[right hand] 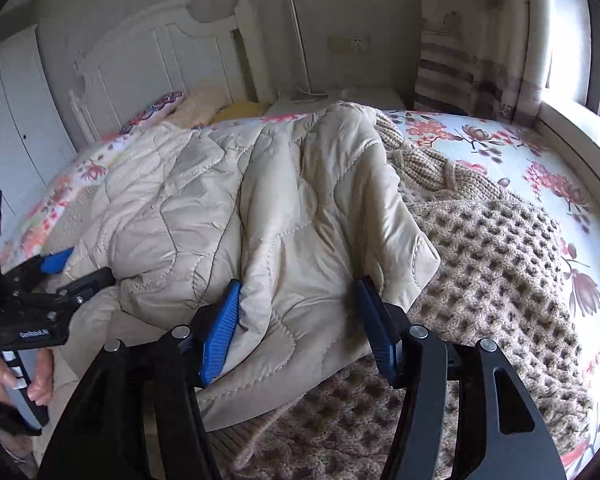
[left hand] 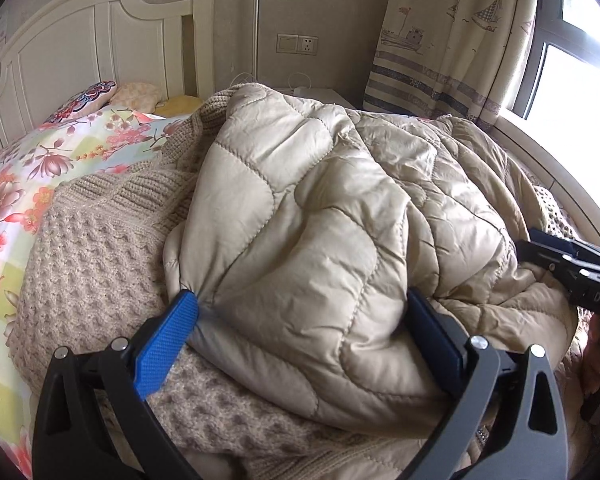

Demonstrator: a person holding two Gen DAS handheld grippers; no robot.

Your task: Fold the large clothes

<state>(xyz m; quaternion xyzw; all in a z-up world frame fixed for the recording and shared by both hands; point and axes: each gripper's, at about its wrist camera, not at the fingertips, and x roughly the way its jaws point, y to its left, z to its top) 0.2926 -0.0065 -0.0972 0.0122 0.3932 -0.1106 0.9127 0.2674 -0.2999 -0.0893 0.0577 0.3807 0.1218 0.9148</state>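
The coat (left hand: 308,216), a beige quilted one with a knit outer side, is lying bunched on the bed (right hand: 512,148), and both grippers are working at its near edge. The left gripper (left hand: 304,312) is standing wide open, its blue pads (left hand: 168,340) spread to either side of a puffed fold of the quilted lining; the left pad is touching the cloth where it puckers, but the pads are not pressing the fold together. The right gripper (right hand: 296,300) is also standing open, about halfway, with a hanging flap of the lining between its pads (right hand: 220,328); the flap is brushing the left pad, and no squeeze is showing. In the right wrist view the left gripper is sitting at the coat's left edge, with a person's hand (right hand: 20,380) wrapping its handle. In the left wrist view the right gripper is reaching in at the coat's right edge.

Around the lining, the coat's waffle-knit side (right hand: 500,264) is spreading out toward the window side and under the near edge. Beyond the coat, the floral sheet is covering the bed, pillows (left hand: 88,98) are lying against the white headboard (left hand: 100,36), and a curtain (left hand: 452,40) is hanging beside the window (left hand: 580,60) behind the coat's far right corner.
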